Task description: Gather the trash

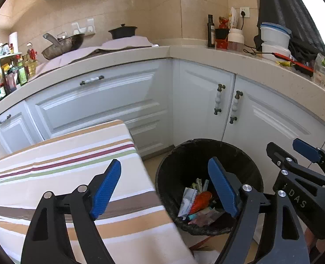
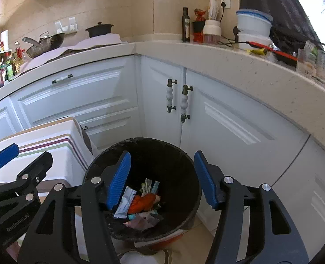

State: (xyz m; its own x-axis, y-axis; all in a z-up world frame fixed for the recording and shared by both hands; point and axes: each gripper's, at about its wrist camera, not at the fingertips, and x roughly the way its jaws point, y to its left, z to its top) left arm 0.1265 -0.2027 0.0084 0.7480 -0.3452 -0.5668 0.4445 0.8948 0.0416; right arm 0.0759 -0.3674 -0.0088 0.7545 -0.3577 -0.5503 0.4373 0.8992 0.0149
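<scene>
The striped tablecloth [image 1: 52,176] lies bare at left, which suggests its litter is already cleared. The left gripper [image 1: 164,189] hangs spread and empty between cloth and black trash bin [image 2: 184,154]; the right gripper [image 2: 162,180], also spread and empty, hovers over the bin. Inside lie the trash [image 2: 140,202]: a crumpled white packet, orange wrapper, pink scraps

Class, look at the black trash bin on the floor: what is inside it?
Inside the black trash bin lie a white wrapper, an orange wrapper and pinkish packets; anything beneath them is covered.
</scene>
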